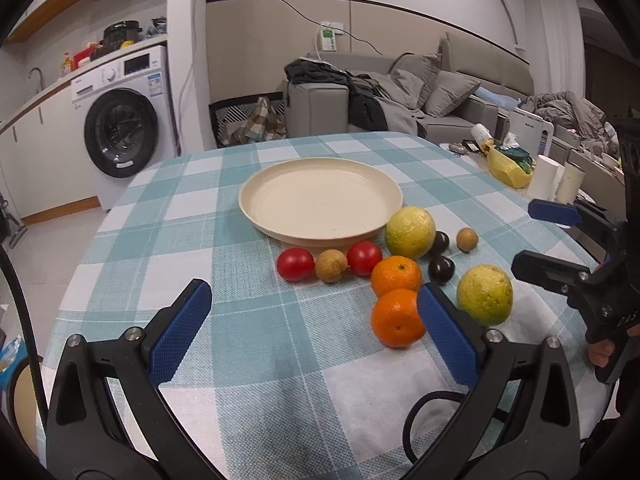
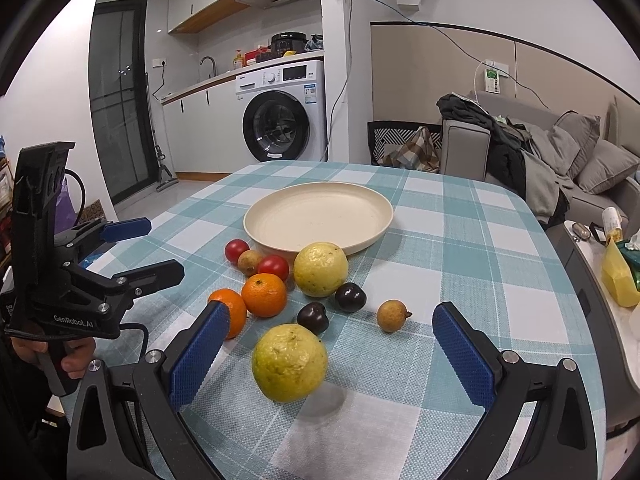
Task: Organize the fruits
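Observation:
A cream plate (image 1: 320,200) (image 2: 318,216) sits empty on the checked tablecloth. In front of it lie two tomatoes (image 1: 296,265), two oranges (image 1: 397,318) (image 2: 264,295), two yellow-green guavas (image 1: 410,232) (image 2: 290,362), two dark plums (image 1: 441,269) (image 2: 313,317) and two small brown longans (image 1: 331,265) (image 2: 392,315). My left gripper (image 1: 314,328) is open and empty, with the near orange beside its right finger. My right gripper (image 2: 332,354) is open, with the near guava between its fingers, apart from both pads.
The table edge curves at right, where a side table holds a yellow bag (image 1: 510,166) and white cups (image 1: 543,176). A washing machine (image 2: 282,114) and a sofa (image 1: 440,100) stand beyond the table. Each gripper shows in the other's view.

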`<state>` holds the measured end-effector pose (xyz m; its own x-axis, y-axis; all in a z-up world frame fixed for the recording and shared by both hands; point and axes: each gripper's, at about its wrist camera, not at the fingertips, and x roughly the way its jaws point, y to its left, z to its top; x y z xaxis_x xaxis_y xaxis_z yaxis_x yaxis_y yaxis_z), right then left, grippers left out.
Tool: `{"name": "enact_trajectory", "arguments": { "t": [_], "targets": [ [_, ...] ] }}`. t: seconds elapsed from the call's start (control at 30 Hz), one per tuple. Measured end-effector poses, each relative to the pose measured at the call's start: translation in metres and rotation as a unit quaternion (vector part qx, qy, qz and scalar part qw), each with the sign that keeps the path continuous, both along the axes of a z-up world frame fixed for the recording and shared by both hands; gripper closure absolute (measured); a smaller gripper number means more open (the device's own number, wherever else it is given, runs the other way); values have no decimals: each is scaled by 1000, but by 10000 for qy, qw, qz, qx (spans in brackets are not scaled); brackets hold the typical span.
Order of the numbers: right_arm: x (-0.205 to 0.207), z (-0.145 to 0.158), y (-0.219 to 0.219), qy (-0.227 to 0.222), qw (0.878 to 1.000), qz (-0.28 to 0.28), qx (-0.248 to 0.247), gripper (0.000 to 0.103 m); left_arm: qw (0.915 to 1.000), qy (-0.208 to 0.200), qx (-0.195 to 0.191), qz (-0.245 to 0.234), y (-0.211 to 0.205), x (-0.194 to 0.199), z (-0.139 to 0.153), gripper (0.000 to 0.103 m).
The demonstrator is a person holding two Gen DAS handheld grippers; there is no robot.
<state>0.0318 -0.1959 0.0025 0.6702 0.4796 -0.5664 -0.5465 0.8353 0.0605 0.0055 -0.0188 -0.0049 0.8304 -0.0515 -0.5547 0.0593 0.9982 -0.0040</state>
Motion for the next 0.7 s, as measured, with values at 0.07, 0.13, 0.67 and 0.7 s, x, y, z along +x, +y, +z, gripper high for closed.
{"name": "enact_trajectory", "arguments": {
  "t": [0.07, 0.13, 0.67, 0.7],
  "targets": [
    [0, 0, 0, 4, 10000, 3, 10, 0, 10000, 47, 28, -42, -2, 2, -1, 1],
    [0, 1, 0, 12, 10000, 5, 18, 0, 10000, 58, 30, -42, -2, 2, -1, 1],
    [13, -19, 12, 841, 9956, 346, -219, 5, 9964, 630, 77, -553, -21, 24, -15, 5],
    [13, -20, 13, 893, 9950, 394, -234, 5, 9956, 709, 47, -604, -22, 26, -17, 10]
  ]
}}
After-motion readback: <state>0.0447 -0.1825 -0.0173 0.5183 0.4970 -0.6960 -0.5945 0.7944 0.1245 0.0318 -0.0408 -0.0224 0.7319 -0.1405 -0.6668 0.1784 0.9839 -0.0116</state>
